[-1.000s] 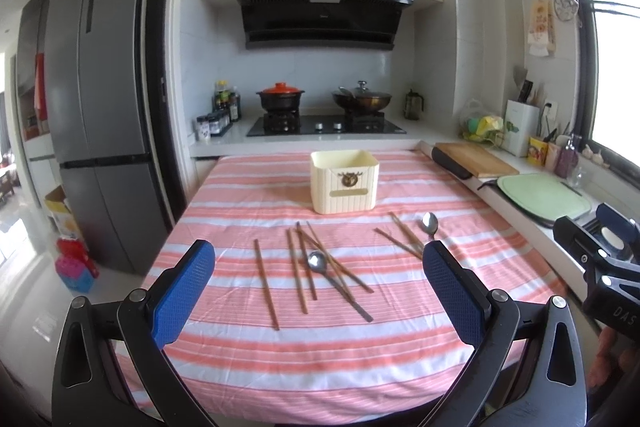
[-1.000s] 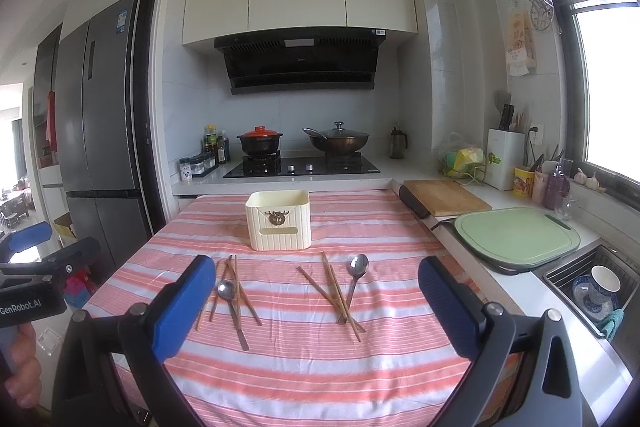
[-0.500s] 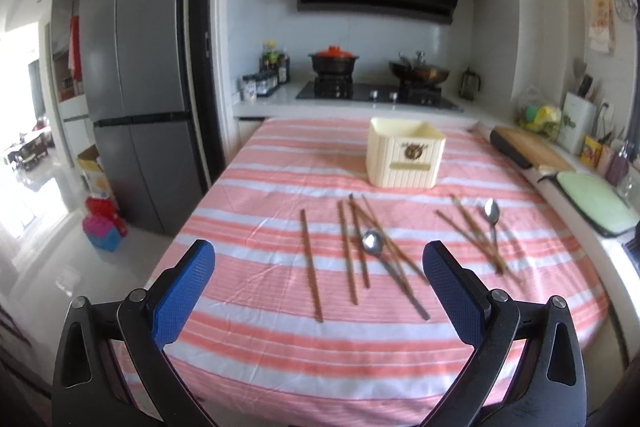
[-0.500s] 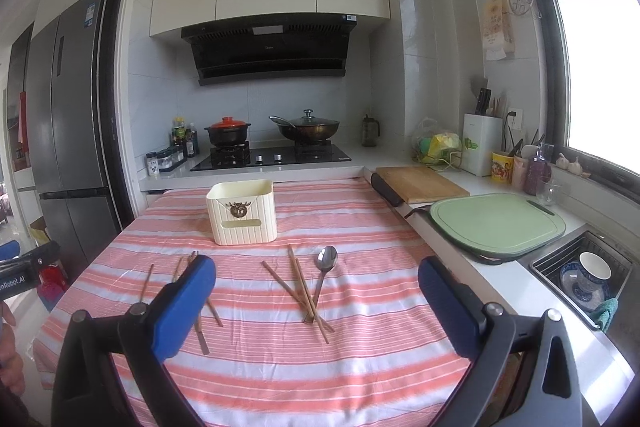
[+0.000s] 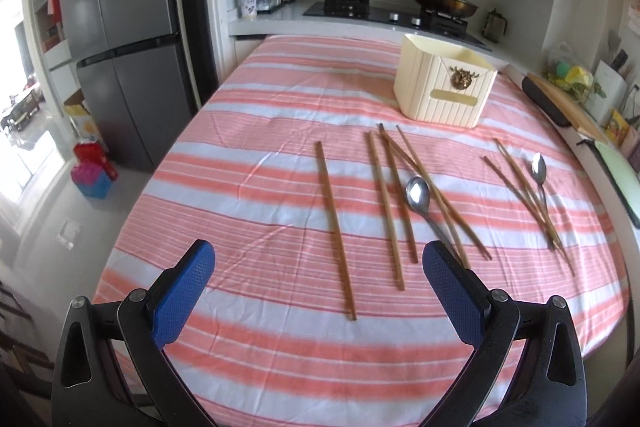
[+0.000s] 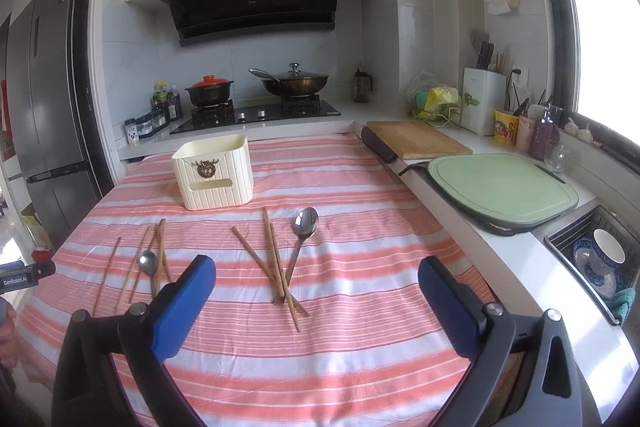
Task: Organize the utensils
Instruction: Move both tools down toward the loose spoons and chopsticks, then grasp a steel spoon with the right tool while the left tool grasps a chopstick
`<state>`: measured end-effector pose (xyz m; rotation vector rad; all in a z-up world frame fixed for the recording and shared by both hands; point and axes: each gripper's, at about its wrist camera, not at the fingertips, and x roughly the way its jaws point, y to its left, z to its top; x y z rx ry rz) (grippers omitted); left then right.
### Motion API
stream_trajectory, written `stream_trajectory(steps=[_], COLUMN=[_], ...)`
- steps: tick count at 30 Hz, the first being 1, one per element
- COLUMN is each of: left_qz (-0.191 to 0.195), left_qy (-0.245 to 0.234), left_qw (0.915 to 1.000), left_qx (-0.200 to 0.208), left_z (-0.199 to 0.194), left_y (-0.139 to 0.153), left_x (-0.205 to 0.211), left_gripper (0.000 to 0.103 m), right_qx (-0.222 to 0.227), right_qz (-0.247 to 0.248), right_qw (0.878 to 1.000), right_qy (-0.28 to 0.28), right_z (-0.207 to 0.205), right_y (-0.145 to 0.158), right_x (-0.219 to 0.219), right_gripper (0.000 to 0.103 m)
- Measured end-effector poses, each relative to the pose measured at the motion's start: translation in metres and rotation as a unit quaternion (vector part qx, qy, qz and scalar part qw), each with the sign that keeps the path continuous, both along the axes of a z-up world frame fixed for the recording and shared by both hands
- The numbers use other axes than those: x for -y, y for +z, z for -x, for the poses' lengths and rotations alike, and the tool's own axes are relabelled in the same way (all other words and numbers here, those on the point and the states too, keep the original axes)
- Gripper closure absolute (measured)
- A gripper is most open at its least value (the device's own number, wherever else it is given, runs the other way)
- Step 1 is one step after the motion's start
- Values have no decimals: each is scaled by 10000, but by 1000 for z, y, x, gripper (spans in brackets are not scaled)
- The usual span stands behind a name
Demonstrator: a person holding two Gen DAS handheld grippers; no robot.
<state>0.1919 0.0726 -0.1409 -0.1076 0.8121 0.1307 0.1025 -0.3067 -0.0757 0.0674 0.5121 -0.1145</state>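
Several wooden chopsticks [image 5: 386, 203] and a steel spoon [image 5: 419, 197] lie in a loose group on the striped tablecloth [image 5: 280, 131], just beyond my open left gripper [image 5: 318, 291]. One chopstick [image 5: 335, 225] lies apart on the left. A second group of chopsticks [image 6: 276, 261] crossed with a spoon [image 6: 302, 233] lies ahead of my open right gripper [image 6: 316, 301]. Behind both groups a cream holder box [image 6: 214, 173] stands upright. Both grippers hover above the table with nothing between their fingers.
A counter runs along the table's right side with a wooden board [image 6: 418, 139], a green cutting board [image 6: 500, 187] and a sink [image 6: 600, 259] with dishes. The stove [image 6: 256, 113] with pots stands behind. A grey fridge [image 5: 120, 27] is at left.
My left gripper has swung left and tilted down, closer to the left chopstick group. My right gripper has moved forward and tilted towards the right group. Both stay open.
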Motion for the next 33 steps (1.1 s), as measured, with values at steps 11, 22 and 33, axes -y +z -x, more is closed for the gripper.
stream_trajectory(steps=[11, 22, 33], left_qz=[-229, 152, 42], left_qy=[-114, -191, -57], left_qw=[9981, 9929, 9902], left_qx=[-562, -1167, -1392], left_z=[-73, -127, -157], left_y=[-37, -68, -89], left_x=[-10, -34, -48], left_gripper=[0, 1, 5], right_qx=[-1258, -2623, -2996], right_qz=[-429, -658, -285], right_qw=[9909, 9581, 9491], right_qy=[216, 949, 934], right_z=[-105, -237, -267], right_y=[-59, -123, -143], right_x=[43, 12, 2], right_gripper=[21, 63, 66])
